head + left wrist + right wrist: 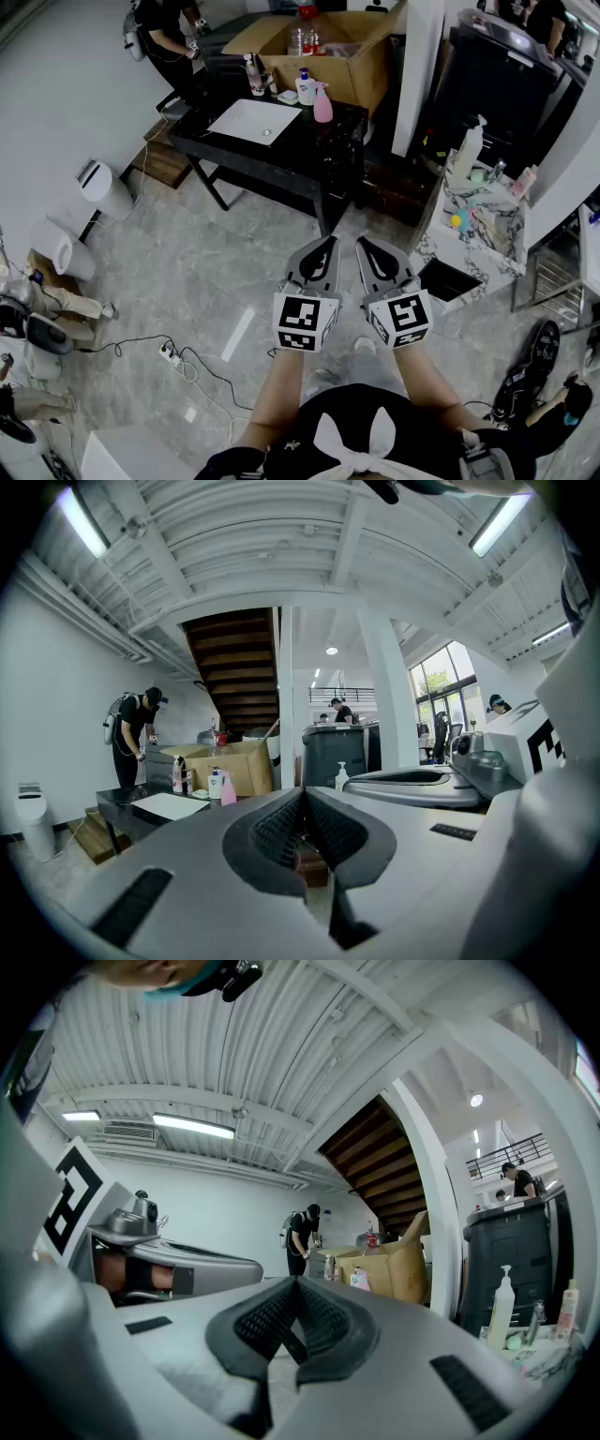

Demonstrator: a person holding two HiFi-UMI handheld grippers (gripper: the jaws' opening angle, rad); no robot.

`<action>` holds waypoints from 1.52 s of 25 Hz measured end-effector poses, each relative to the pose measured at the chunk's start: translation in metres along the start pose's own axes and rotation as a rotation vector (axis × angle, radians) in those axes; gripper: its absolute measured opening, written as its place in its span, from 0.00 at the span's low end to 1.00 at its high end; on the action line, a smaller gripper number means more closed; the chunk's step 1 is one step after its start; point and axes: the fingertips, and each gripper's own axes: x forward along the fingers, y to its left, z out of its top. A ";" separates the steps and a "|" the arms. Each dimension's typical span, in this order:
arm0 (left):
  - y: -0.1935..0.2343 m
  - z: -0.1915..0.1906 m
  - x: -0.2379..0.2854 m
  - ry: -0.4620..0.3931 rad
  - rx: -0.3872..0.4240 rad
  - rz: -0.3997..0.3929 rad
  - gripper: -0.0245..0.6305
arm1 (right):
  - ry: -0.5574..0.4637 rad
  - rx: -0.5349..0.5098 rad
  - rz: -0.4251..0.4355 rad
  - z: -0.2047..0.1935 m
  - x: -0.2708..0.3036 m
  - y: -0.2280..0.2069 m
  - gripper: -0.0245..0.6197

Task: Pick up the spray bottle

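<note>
A pink spray bottle (322,103) stands at the far right corner of a black table (309,155), next to a white pump bottle (305,87). The left gripper view shows this spray bottle (228,789) small and far off, and so does the right gripper view (359,1280). Both grippers are held side by side over the floor, well short of the table. My left gripper (326,242) (303,799) is shut and empty. So is my right gripper (364,242) (296,1286), its pads meeting on nothing.
A white board (253,120) lies on the black table, with an open cardboard box (281,33) behind and a person (169,37) at its far left. A marble side table (487,234) with bottles stands right. White bin (103,187) and floor cables (173,356) lie left.
</note>
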 end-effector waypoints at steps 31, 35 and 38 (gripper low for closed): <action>0.073 -0.003 0.173 0.016 -0.030 0.091 0.08 | -0.007 -0.004 0.118 -0.029 0.136 -0.127 0.08; 0.120 0.002 0.209 0.007 -0.028 0.095 0.08 | -0.020 -0.015 0.114 -0.026 0.192 -0.140 0.08; 0.155 0.008 0.233 0.004 -0.040 0.098 0.08 | -0.017 -0.023 0.114 -0.022 0.233 -0.147 0.08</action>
